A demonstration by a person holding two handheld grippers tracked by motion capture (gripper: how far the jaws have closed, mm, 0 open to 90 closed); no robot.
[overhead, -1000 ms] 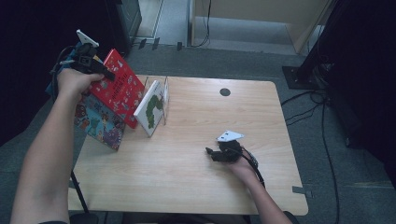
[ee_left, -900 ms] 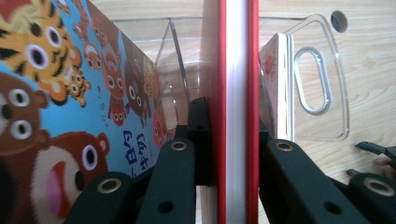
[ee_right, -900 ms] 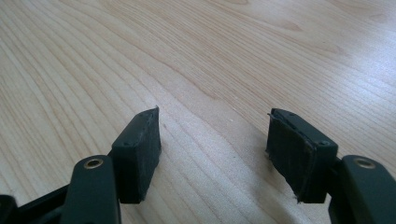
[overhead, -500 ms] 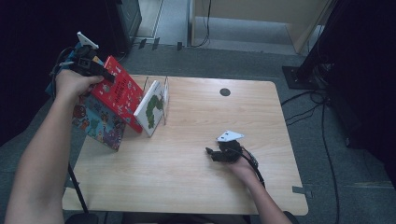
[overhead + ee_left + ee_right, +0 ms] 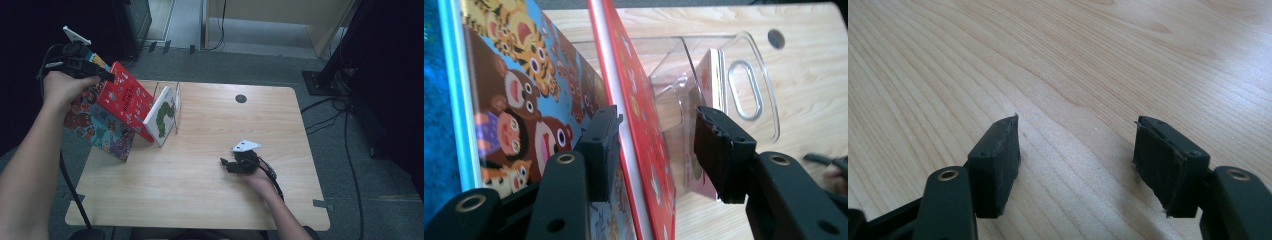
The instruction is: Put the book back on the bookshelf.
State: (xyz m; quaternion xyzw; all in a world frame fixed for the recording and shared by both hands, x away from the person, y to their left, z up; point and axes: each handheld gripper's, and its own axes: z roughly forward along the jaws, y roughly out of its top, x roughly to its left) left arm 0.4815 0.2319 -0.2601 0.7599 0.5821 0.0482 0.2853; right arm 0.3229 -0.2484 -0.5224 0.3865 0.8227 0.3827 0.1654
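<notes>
One red book point(image 5: 126, 98), leaning, spine upslope

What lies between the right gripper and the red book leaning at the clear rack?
In the high view, bare table first, then the white caterpillar book in the clear rack, separate the right gripper from the red book.

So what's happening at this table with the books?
A person works two handheld grippers. The left gripper has just been opening around the red book, which leans in a row with a colourful animal book and a caterpillar book by a clear rack. The right gripper rests open on the table.
</notes>
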